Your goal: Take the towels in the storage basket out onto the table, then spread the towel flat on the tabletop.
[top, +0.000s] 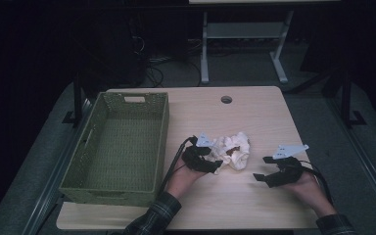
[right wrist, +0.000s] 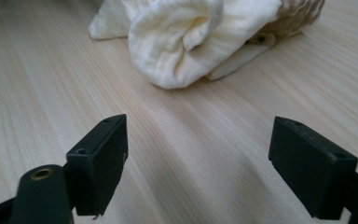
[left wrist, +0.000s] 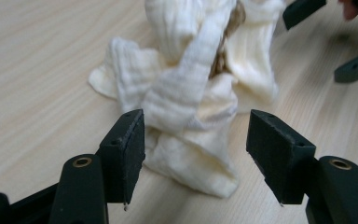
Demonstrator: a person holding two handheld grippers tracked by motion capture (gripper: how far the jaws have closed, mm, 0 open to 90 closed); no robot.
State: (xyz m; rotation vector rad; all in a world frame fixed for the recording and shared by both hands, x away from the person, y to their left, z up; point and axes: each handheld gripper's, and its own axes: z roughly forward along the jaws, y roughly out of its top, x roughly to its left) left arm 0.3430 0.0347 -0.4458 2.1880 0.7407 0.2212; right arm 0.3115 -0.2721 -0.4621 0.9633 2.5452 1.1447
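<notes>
High view: dim and grainy, so the weave and folds of the cream cloth (top: 232, 151) hard to make out; near edge of it hidden behind the left tool (top: 214, 164). Brownish patch visible in the middle of the bundle, too small to identify here. Forearms cut off at the bottom edge, a plaid sleeve (top: 152, 219) only partly in frame. Front corner of the green woven basket (top: 122, 142) overhanging the desk (top: 254, 117) on the left; nothing visible inside it. Room beyond the desk nearly black, white legs of another piece of furniture faintly visible.

Left gripper view: cloth (left wrist: 196, 102) crumpled in a heap on the pale wood, ribbed or gauzy in texture, soft folds piled up, top cut off by the frame and out of focus. Tan, coarser material peeking between the folds, unclear what. Left tool (left wrist: 196, 156) with jaws apart, straddling the nearest fold without pinching it; whether the pads touch the fabric cannot be told. Jaw tips of the other tool in the upper right corner.

Right gripper view: right tool (right wrist: 198, 165) also spread wide, bare desk between the jaws, cloth (right wrist: 191, 42) near but apart. Rolled edge of the cloth facing the camera, a woven tan piece at its far right, blurred and cropped.
</notes>
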